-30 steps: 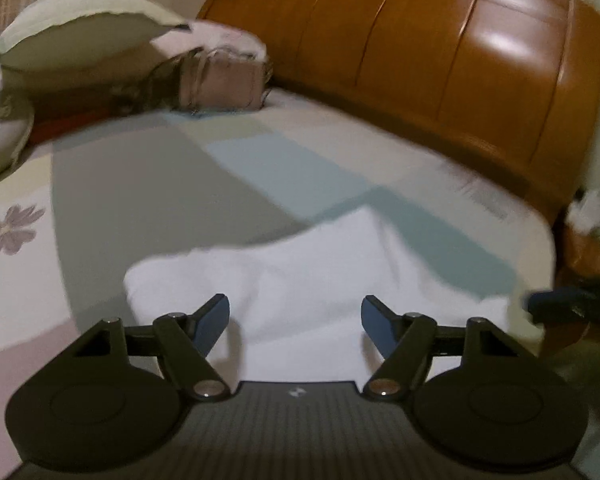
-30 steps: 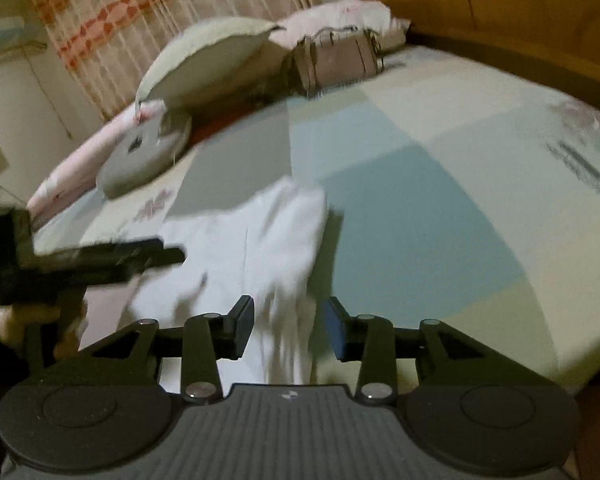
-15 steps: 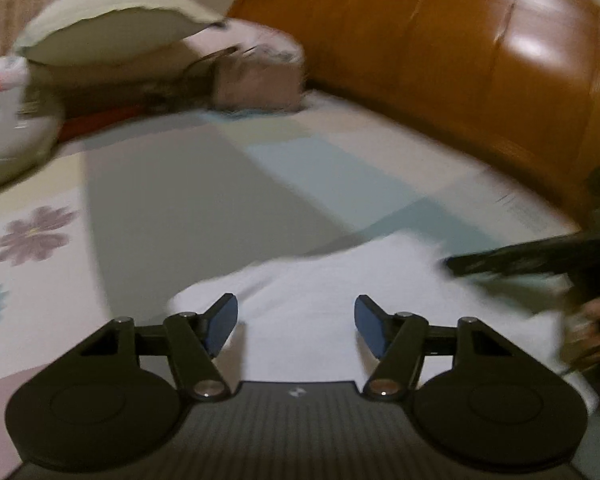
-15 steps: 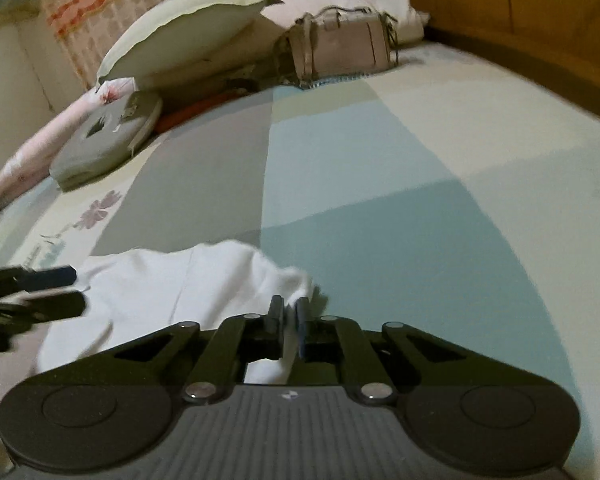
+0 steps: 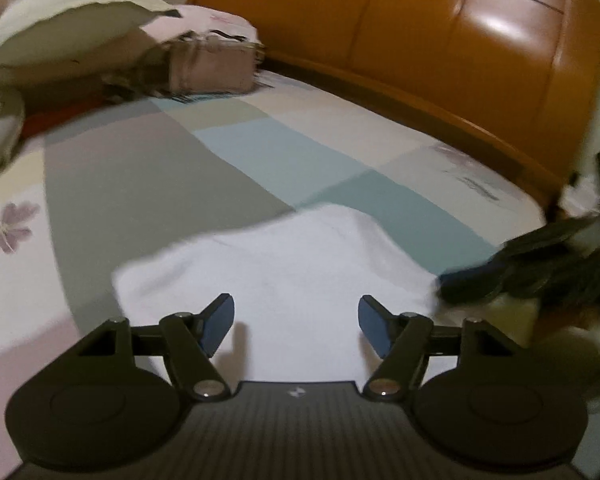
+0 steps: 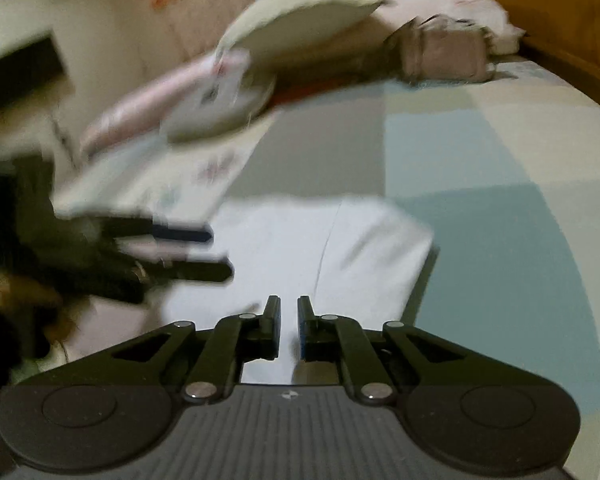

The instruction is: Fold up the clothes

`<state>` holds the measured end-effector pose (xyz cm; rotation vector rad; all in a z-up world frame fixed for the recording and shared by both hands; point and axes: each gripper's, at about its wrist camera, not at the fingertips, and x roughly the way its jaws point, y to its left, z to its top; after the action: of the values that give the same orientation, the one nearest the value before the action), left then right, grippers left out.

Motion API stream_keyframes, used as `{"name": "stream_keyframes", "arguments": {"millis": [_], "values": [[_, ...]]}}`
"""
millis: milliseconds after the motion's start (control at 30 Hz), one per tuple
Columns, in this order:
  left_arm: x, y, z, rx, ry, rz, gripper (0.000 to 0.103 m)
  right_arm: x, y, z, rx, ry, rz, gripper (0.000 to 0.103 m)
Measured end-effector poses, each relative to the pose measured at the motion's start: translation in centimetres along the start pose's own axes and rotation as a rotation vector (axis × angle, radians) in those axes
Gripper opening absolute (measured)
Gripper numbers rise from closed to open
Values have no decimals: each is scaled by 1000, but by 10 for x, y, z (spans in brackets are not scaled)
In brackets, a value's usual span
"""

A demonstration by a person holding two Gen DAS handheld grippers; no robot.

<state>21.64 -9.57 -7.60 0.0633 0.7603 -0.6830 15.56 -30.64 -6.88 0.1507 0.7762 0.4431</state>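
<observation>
1 white garment [image 5: 300, 280], 2 claws: left [image 5: 296, 322] wide, right [image 6: 288, 326] near-closed.

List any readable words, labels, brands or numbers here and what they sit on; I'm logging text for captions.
No text can be read in either view.
Small white emblem on the left gripper body: a logo mark, no letters.
The same emblem on the right gripper body: no letters.
Dark printed lines on the bedsheet near the headboard: too blurred to read.
White garment: no print visible.
</observation>
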Motion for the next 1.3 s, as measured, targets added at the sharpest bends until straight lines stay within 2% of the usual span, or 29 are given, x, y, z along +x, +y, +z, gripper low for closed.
{"name": "stream_keyframes", "arguments": {"millis": [33, 67, 100, 200, 300, 400, 467, 533, 600, 667, 733, 767, 833, 1033, 1133, 1267, 1300], "values": [[-1, -4, -6, -1, 17, -11, 73, 6, 0, -7, -18, 29, -43, 4], [1, -6, -12, -6, 47, 5, 73, 10, -3, -15, -21, 55, -77, 0], [4, -7, -18, -9, 81, 45, 72, 8, -7, -20, -16, 49, -76, 0], [-11, -16, -19, -2, 63, 76, 72, -6, -7, -25, -16, 36, -104, 0], [-28, -27, -20, 9, 25, 71, 72, -23, 14, -19, -76, -5, -133, 10], [-39, -39, -25, 19, -5, -5, 76, -30, 30, -25, -89, -10, -74, 14], [-38, -43, -38, -10, 32, -30, 76, -22, 32, -35, -86, 47, -82, 14], [-32, -45, -56, -48, 95, -10, 75, -16, 26, -50, -61, 107, -117, 13], [-30, -49, -71, -63, 129, 21, 75, -21, 20, -59, -29, 105, -114, 13], [-43, -56, -73, -52, 101, 26, 75, -33, 23, -58, -23, 78, -121, 15], [-57, -64, -72, -43, 54, 3, 76, -42, 28, -56, -30, 48, -131, 29], [-61, -67, -73, -42, 42, -16, 79, -45, 31, -54, -36, 36, -135, 32], [-65, -70, -76, -48, 45, -43, 82, -45, 33, -54, -33, 32, -141, 33], [-61, -74, -94, -77, 129, -26, 81, -43, 36, -58, 6, 33, -146, 34], [-70, -71, -89, -70, 71, -44, 86, -46, 39, -58, 7, 21, -142, 39], [-54, -62, -90, -105, 131, 20, 86, -48, 43, -55, -1, 0, -142, 46], [-55, -60, -87, -96, 120, 36, 86, -49, 44, -53, -11, -4, -144, 52]]}}
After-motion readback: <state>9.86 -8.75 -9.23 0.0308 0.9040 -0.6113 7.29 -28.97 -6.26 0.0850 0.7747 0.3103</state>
